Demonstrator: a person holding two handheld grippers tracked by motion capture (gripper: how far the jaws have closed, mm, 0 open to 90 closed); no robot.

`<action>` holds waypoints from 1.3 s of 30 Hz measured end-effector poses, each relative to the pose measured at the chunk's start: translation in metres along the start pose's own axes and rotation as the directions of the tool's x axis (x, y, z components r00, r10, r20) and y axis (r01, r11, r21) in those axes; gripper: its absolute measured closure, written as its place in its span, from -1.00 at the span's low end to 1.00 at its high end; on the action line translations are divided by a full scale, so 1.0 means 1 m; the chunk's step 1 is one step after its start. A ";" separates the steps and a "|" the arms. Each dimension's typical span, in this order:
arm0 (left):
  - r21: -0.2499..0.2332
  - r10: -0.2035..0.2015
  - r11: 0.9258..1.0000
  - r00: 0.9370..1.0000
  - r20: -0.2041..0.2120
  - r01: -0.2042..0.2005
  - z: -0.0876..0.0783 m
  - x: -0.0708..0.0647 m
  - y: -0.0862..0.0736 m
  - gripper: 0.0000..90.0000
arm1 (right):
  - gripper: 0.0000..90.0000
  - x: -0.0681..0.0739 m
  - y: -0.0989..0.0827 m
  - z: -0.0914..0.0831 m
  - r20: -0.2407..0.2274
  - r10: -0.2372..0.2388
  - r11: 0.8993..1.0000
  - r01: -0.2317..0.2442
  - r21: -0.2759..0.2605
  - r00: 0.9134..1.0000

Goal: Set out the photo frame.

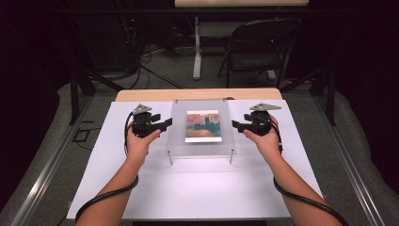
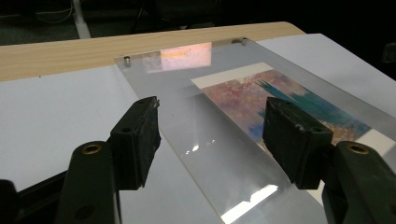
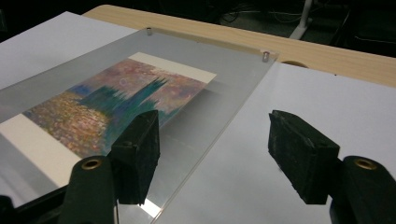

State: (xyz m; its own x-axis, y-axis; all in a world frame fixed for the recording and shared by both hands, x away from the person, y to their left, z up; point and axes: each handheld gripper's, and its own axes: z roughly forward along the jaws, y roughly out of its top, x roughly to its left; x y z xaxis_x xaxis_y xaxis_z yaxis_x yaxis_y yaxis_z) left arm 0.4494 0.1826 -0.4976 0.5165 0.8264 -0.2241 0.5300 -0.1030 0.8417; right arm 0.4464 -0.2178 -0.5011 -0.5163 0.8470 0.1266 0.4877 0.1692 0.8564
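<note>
A clear acrylic sheet (image 1: 202,104) rests on short metal posts (image 1: 170,159) over a white board (image 1: 197,183). Under it lies a colourful print (image 1: 203,126) of pink, orange and teal. My left gripper (image 1: 165,124) hovers at the sheet's left edge, jaws wide apart and empty. In the left gripper view the sheet (image 2: 187,116) and print (image 2: 252,100) lie between and beyond that gripper (image 2: 212,140). My right gripper (image 1: 235,125) hangs at the sheet's right edge, also open. The right gripper view has the sheet's edge (image 3: 219,126) running between that gripper's (image 3: 215,149) jaws, with the print (image 3: 116,100) at left.
The white board covers a wooden table (image 1: 197,94) whose far edge shows bare wood. Behind the table stand a black folding chair (image 1: 261,47), a white table leg (image 1: 197,47) and floor cables. Dark metal rails run along both sides.
</note>
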 end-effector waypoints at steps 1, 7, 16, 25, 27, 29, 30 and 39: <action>0.003 -0.005 1.000 1.000 -0.002 0.006 0.003 0.001 0.001 -0.20 | -0.26 -0.001 0.001 0.003 0.001 0.000 1.000 0.000 -0.001 1.000; 0.027 -0.030 0.999 0.999 -0.016 0.030 0.019 0.007 0.005 -0.20 | -0.26 -0.005 0.007 0.020 -0.003 0.010 1.000 -0.010 0.014 1.000; 0.053 -0.069 0.996 0.998 0.003 0.069 0.033 0.017 0.004 -0.20 | -0.26 -0.013 0.009 0.037 -0.014 0.073 0.997 -0.072 0.028 0.997; 0.076 -0.124 0.990 0.992 0.011 0.123 0.044 0.023 -0.001 -0.20 | -0.25 -0.018 0.006 0.049 -0.029 0.124 0.990 -0.122 0.071 0.992; 0.081 -0.127 0.989 0.992 0.015 0.126 0.045 0.023 -0.002 -0.20 | -0.25 -0.018 0.005 0.050 -0.032 0.127 0.989 -0.125 0.075 0.991; 0.095 -0.133 0.987 0.991 0.019 0.131 0.049 0.022 -0.003 -0.20 | -0.25 -0.018 0.004 0.053 -0.044 0.140 0.987 -0.136 0.081 0.989; 0.095 -0.133 0.987 0.991 0.019 0.131 0.049 0.022 -0.003 -0.20 | -0.25 -0.018 0.004 0.054 -0.049 0.146 0.986 -0.142 0.088 0.988; 0.122 -0.153 0.981 0.988 0.030 0.148 0.058 0.021 -0.008 -0.20 | -0.25 -0.016 0.000 0.061 -0.064 0.144 0.983 -0.135 0.127 0.987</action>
State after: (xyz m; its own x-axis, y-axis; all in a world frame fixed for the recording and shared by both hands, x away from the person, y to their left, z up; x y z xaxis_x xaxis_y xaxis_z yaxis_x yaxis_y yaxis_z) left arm 0.4950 0.1688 -0.5376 0.4495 0.8153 -0.3650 0.6789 -0.0462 0.7328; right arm 0.4980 -0.2005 -0.5336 -0.4846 0.8285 0.2805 0.6387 0.1160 0.7607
